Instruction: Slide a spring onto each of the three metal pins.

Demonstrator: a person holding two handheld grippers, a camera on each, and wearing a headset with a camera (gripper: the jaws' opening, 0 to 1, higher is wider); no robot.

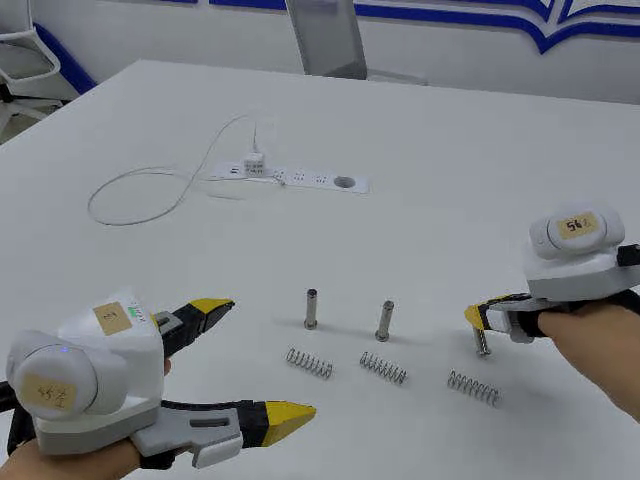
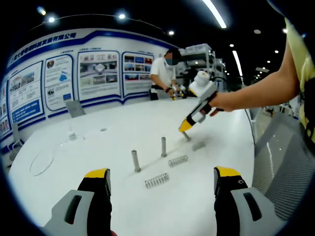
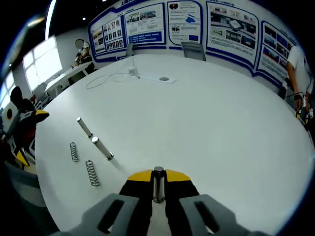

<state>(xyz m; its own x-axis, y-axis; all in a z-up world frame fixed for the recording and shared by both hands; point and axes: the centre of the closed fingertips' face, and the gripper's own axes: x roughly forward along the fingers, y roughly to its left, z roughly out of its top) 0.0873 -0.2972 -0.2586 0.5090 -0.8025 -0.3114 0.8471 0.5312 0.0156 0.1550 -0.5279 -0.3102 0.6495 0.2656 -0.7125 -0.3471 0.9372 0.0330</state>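
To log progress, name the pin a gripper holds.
The rightmost pin, clamped in the right gripper; the middle pin and left pin stand free.

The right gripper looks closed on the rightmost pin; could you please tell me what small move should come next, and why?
Probably bring the left gripper to the nearest spring and close on it. The right gripper grips the right pin between its fingers, all three springs lie loose on the table, and the left gripper is open and holds nothing.
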